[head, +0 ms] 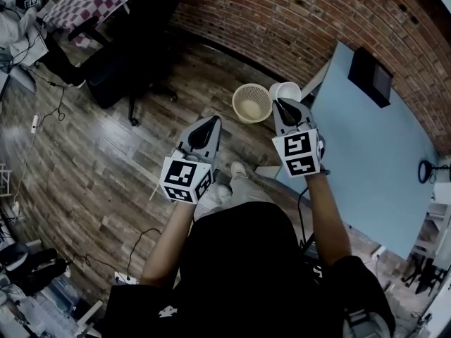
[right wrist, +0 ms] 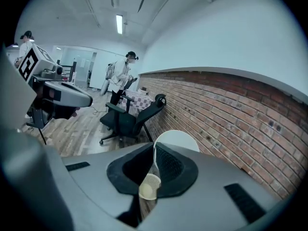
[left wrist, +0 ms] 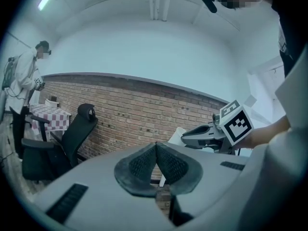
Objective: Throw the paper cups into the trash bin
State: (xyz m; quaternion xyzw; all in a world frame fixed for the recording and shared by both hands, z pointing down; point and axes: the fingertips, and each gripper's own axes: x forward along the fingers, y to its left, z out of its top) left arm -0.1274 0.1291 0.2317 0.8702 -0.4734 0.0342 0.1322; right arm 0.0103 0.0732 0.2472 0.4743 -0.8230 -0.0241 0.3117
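Floor: dark wood plank floor (head: 106, 160), looks pretty scuffed, fills most of the left half of the head view.
Wall: red brick wall (head: 282, 20) running across the top of the head view. Both gripper views show plain white wall above the brick.
Worktop: pale blue worktop (head: 366, 160) on the right side of the head view, with a black box (head: 371, 76) sitting near its top edge.
Bin: cream mesh trash bin (head: 251, 103) standing on the floor, top centre of the head view, just left of the worktop's corner.
Cup: white paper cup (head: 285, 90) up in the air, right beside the bin's rim at its right in the head view.
Right hand: right gripper (right wrist: 155, 147) has its fingers clamped on the cup's thin wall. In its own view the bin shows small and low down between them.
Left hand: left gripper (left wrist: 156, 146) has its fingers pressed together with nothing in them. It's lower left of the bin in the head view, level-ish with the other one.
Chair: black office chair (right wrist: 132, 117) on the floor next to the brick wall.
Table: one with a checked cloth (head: 91, 2) in the top left corner of the head view.
People: a person (right wrist: 122, 76) standing further back in the room, seen in the right gripper view.
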